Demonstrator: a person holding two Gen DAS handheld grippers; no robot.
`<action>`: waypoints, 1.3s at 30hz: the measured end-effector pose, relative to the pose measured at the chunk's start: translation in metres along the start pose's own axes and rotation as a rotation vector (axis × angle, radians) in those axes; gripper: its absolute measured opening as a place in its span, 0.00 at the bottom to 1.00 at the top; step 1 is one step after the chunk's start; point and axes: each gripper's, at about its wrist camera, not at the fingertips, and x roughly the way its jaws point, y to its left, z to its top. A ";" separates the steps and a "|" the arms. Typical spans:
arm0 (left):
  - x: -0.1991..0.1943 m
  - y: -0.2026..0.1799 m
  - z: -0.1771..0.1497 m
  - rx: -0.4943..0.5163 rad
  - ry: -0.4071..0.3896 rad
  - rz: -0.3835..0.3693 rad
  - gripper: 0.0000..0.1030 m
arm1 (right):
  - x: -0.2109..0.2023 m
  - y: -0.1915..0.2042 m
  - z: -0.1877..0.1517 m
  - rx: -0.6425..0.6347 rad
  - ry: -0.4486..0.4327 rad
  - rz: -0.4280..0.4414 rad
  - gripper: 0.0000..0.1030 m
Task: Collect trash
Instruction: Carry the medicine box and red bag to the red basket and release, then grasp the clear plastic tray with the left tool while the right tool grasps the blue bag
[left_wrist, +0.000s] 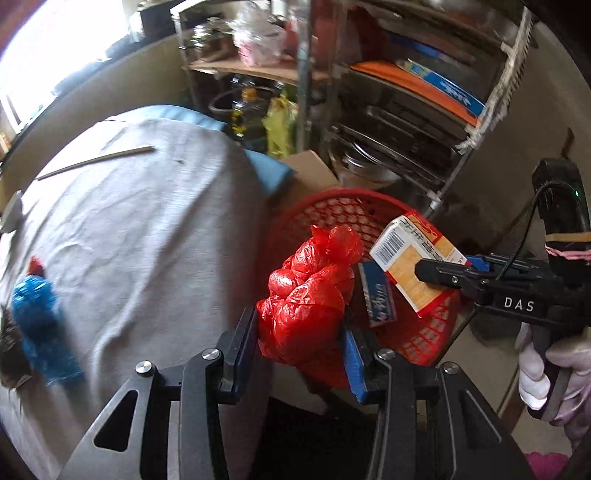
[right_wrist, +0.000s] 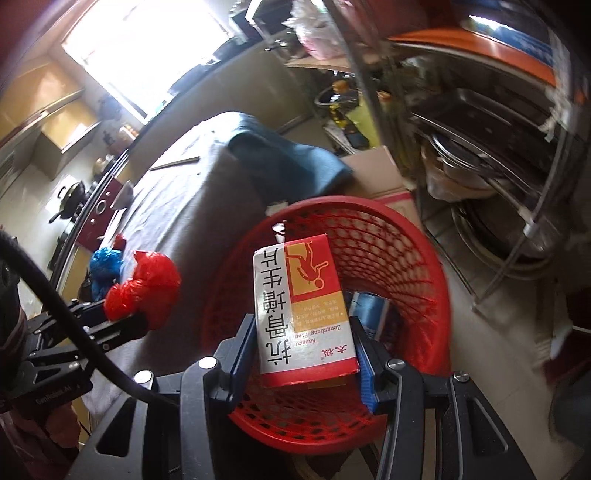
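- Now the left gripper (left_wrist: 301, 350) pinches a crumpled red plastic bag (left_wrist: 314, 288) between its blue pads, just beside the rim of the red mesh basket (right_wrist: 399, 258).
- Right gripper (right_wrist: 303, 354) clamps a red-and-white medicine box (right_wrist: 303, 314) directly above the basket's opening.
- Inside the basket lies a small blue carton (left_wrist: 378, 295).
- Well apart from the basket, a blue bag (left_wrist: 40, 314) rests on the grey-clothed table (left_wrist: 147, 240).

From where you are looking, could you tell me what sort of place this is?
Most likely a home kitchen: a metal rack stacked with steel trays and pans, a wok on a stove by the window, and a cloth-covered table.
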 end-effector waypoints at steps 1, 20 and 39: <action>0.003 -0.004 0.002 0.007 0.009 -0.005 0.44 | -0.001 -0.005 0.000 0.014 0.004 0.002 0.49; -0.019 0.037 -0.016 -0.088 -0.020 0.070 0.56 | 0.007 -0.001 0.016 0.051 0.022 0.041 0.54; -0.117 0.206 -0.147 -0.570 -0.149 0.337 0.61 | 0.055 0.172 0.033 -0.235 0.104 0.238 0.54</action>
